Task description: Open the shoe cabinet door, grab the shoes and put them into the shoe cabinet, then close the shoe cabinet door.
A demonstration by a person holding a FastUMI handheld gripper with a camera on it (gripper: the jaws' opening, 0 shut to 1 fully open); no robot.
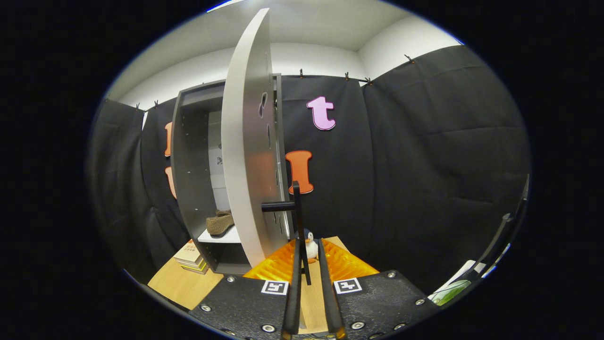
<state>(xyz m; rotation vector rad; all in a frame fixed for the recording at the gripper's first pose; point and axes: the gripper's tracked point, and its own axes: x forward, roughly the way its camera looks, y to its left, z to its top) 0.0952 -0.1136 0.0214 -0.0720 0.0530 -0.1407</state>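
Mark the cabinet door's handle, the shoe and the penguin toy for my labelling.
handle (297,222): gripper view, its upright bar between the fingers.
shoe (220,223): gripper view, its side, on the cabinet shelf.
penguin toy (310,245): gripper view, its belly.

We are seeing the open door (247,156) hiding much of the shoe cabinet (188,156) interior and part of the shoes (220,222). The door handle (298,226) is covering part of a small toy penguin (310,245). We are not making out whether the gripper (309,264) fingers are touching the handle.
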